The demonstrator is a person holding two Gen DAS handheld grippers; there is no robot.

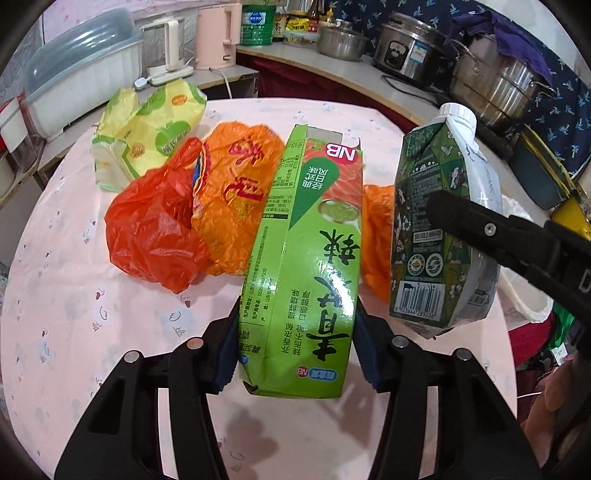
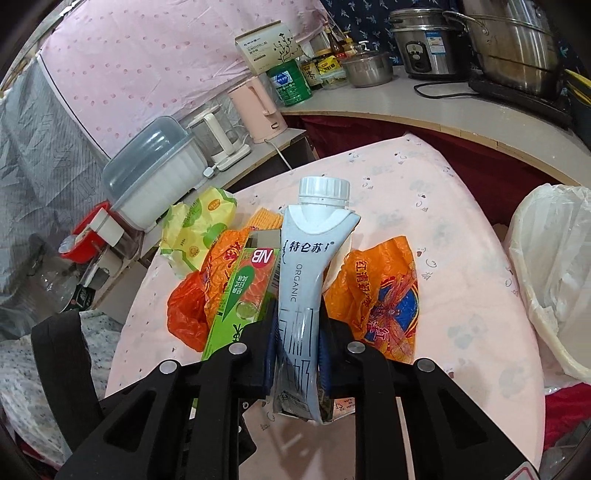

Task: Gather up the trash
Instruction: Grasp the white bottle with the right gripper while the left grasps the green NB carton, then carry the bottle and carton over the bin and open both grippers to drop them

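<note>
My left gripper [image 1: 295,332] is shut on a flattened green snack box [image 1: 306,258] and holds it above the pink table [image 1: 74,295]. My right gripper [image 2: 297,350] is shut on a squashed milk carton [image 2: 310,266] with a white cap; the carton [image 1: 439,221] also shows at the right of the left wrist view. On the table lie a red plastic bag [image 1: 155,236], an orange printed bag [image 1: 236,192], another orange wrapper [image 2: 384,295] and a yellow-green wrapper [image 1: 147,133].
A white-lined trash bin [image 2: 554,280] stands at the table's right edge. Behind the table a counter [image 2: 424,99] carries a rice cooker [image 1: 410,48], steel pots [image 1: 495,81], kettles [image 1: 218,33], jars and a lidded plastic box [image 1: 81,77].
</note>
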